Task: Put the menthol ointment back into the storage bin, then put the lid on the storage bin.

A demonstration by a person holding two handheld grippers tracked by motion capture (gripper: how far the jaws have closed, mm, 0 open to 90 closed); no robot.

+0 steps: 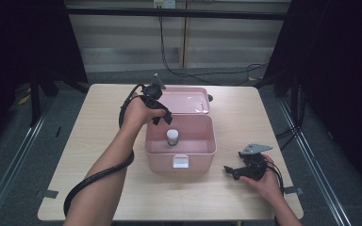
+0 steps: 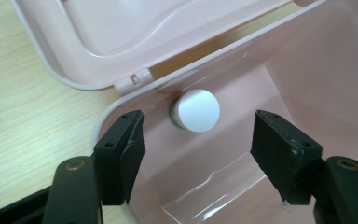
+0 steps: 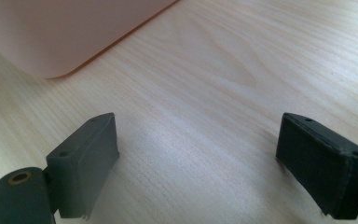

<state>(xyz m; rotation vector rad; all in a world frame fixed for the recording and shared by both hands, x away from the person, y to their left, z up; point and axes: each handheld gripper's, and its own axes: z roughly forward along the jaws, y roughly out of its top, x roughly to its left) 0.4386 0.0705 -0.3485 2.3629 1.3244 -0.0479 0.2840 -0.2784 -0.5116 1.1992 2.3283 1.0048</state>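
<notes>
Here, one white-capped bottle [image 1: 172, 136] in one pink box [image 1: 202, 149]; two grippers' fingers [image 2: 121, 154] wide, empty.

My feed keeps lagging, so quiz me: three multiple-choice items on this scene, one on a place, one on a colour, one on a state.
1. Where is the small bottle?
A. inside the box
B. on the lid
C. on the table

2. What colour is the box?
A. blue
B. pink
C. green

3. How is the left gripper?
A. shut on the bottle
B. shut on the lid
C. open, holding nothing

Key: 1 A, it stands on the box floor; 2 B, walls and open lid are pink; 3 C, jaws apart above the bottle's white cap.
</notes>
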